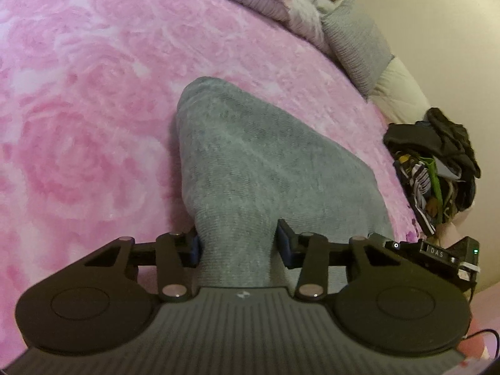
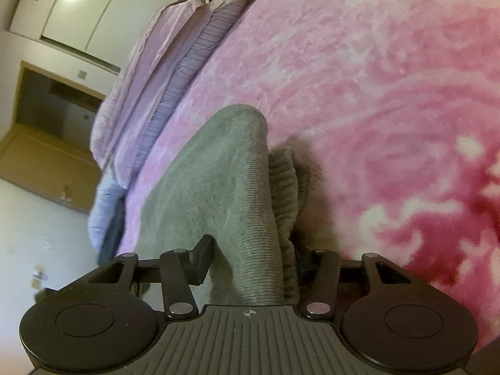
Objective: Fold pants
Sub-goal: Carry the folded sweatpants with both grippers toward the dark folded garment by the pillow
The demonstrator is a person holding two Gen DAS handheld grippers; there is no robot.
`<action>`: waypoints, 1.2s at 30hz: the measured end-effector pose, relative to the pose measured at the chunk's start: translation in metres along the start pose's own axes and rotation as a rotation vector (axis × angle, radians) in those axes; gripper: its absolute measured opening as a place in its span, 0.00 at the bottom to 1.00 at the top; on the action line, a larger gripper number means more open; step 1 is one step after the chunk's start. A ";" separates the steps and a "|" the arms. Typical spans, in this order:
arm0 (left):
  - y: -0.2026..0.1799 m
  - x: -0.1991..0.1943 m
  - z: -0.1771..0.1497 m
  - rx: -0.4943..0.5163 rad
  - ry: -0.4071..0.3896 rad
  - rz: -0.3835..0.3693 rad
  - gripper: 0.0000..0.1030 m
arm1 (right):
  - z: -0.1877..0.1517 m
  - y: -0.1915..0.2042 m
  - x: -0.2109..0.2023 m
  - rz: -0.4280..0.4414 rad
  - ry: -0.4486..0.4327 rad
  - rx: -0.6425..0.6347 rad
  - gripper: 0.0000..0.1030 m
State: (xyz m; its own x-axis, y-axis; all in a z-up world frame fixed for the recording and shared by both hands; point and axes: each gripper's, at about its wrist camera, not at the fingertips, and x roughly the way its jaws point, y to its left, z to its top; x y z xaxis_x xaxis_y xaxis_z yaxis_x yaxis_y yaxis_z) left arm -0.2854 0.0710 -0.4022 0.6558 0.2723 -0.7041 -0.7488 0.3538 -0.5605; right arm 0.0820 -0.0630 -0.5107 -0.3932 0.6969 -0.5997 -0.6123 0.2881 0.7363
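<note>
Grey knit pants [image 1: 250,156] rise off the pink bed in a tented fold toward my left gripper [image 1: 239,245]. The bunched fabric fills the gap between its blue-padded fingers [image 1: 286,243], which are shut on it. In the right wrist view the same grey pants [image 2: 218,172] run up into my right gripper [image 2: 253,262], with a ribbed band [image 2: 282,181] hanging on the right side. That gripper is shut on the fabric. Its left finger [image 2: 203,259] shows, and cloth hides the right one. Both hold the pants lifted, with the far fold resting on the blanket.
A pink rose-pattern blanket [image 1: 93,109] covers the bed. Folded lilac bedding [image 2: 150,72] and a grey pillow [image 1: 356,47] lie along the far edge. A pile of dark and striped clothes [image 1: 437,168] sits at the bed's right edge. A black device marked DAS [image 1: 437,251] is close by on the right.
</note>
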 end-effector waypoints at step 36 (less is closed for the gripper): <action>0.008 -0.310 0.100 -0.360 -0.320 0.312 0.34 | 0.045 0.369 0.082 0.113 0.388 -0.313 0.31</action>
State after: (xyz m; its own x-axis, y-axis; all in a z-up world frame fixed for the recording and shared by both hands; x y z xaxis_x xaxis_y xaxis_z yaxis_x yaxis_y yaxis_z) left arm -0.4850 0.0792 -0.1448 0.3531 0.5924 -0.7242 -0.8602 -0.0987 -0.5002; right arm -0.1449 0.1303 -0.2742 -0.6580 0.4002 -0.6379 -0.7040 -0.0264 0.7097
